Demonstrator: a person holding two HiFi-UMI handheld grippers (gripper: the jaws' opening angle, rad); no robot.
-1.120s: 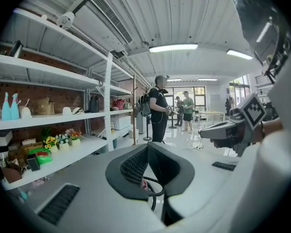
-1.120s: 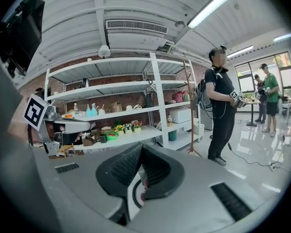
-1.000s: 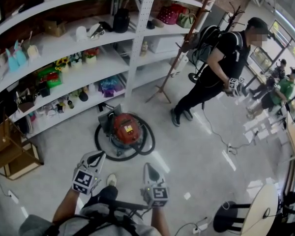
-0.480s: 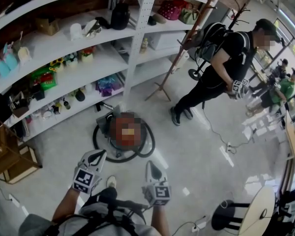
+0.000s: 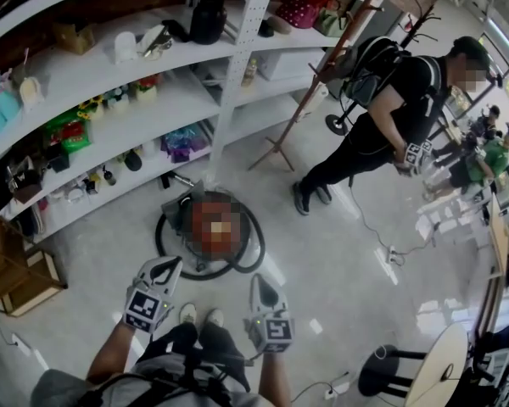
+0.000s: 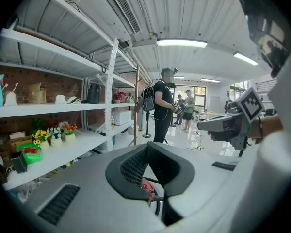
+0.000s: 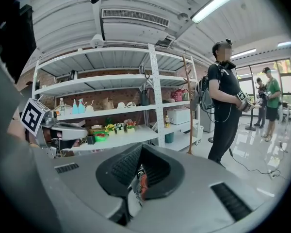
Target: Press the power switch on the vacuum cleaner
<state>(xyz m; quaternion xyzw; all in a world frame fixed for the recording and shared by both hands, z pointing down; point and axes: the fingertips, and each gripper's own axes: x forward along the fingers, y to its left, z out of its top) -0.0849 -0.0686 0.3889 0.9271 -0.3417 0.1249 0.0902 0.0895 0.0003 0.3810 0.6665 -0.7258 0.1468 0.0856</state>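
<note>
- The vacuum cleaner (image 5: pixel 212 225) sits on the floor (image 5: pixel 339 261) at the foot of the shelves (image 5: pixel 110 83), straight ahead of the person's shoes (image 5: pixel 200 315) and ringed by its black hose (image 5: pixel 165 248).
- The left hand-held gripper (image 5: pixel 165 268) is pressed together with nothing in it. Its own view shows only a sliver of red vacuum through the slit between the jaws.
- The right hand-held gripper (image 5: pixel 259 288) is the same, jaws together and empty, nose aimed forward.
- Here's the key relation: the vacuum lies ahead of and well below both hand-held grippers, about midway between their lines. I'd call the left one a shade nearer.
- Neither is near the machine, so pressing the switch calls for a step forward and a reach down.
- A patch covers the red top, so the switch can't be picked out. A grey part shows on the shelf side, but the body looks roundish and its long axis can't be told.
- Another person (image 5: pixel 382 117) stands well off to the right, clear of the path.
</note>
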